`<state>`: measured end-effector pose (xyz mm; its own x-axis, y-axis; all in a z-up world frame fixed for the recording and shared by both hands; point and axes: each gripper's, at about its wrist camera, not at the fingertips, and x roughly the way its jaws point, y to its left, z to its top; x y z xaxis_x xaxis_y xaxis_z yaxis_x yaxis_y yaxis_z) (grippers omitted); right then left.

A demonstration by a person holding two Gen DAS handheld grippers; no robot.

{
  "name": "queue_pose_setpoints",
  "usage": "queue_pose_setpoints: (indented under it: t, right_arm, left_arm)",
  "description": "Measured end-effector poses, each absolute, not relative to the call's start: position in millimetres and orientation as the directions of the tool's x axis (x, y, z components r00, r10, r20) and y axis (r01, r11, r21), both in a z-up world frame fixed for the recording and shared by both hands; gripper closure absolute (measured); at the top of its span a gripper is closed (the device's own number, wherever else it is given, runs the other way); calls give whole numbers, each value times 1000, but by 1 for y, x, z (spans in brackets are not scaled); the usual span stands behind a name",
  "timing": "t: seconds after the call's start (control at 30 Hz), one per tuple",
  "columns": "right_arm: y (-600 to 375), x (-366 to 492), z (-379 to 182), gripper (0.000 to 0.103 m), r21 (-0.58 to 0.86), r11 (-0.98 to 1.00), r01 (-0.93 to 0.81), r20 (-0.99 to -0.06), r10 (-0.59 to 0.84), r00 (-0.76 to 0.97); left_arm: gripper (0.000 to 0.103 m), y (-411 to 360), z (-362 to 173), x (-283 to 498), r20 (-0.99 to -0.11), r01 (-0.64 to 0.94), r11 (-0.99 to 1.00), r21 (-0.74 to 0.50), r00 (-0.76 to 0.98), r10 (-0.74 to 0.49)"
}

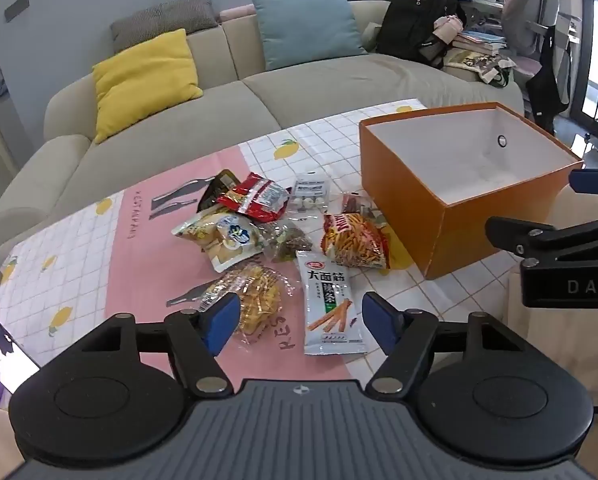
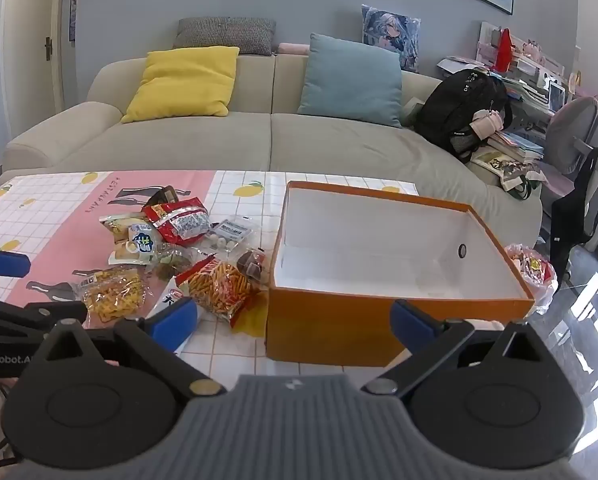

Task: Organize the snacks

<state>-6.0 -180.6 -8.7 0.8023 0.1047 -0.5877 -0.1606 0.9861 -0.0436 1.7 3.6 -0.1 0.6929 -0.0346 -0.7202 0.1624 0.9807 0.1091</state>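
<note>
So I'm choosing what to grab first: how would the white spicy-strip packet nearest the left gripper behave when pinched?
The white packet lies flat and thin on the tablecloth, so it probably flops and feels light. Its glossy film looks slippery; an edge pinch may slide. The left gripper stands open above it, nothing held.

Table under a pink-and-white lemon-print cloth point(image 1: 147, 216), a loose heap of snack packets point(image 1: 283, 240) at its middle, orange box point(image 1: 403, 184) – open, empty – just beside them

A beige sofa point(image 2: 227, 140) holds yellow point(image 2: 183, 80) and blue cushions point(image 2: 351, 80). A black backpack point(image 2: 459, 108) rests at its end beside stacked books point(image 2: 515, 146).
</note>
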Motion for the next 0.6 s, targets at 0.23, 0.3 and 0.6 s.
queue_pose_setpoints:
  t: [0.23, 0.3, 0.6]
  right_arm:
    - [-179, -6, -10, 3, -49, 986, -160, -587, 102, 803]
    - [-179, -4, -11, 3, -50, 986, -161, -590, 101, 801]
    - [-178, -5, -11, 3, -61, 985, -160, -592, 94, 801]
  left_arm:
    - [22, -6, 1, -2, -701, 159, 970, 185, 713, 16]
    - [23, -1, 1, -1, -701, 157, 975, 156, 713, -3]
    - [23, 0, -1, -1, -705, 157, 977, 143, 709, -10]
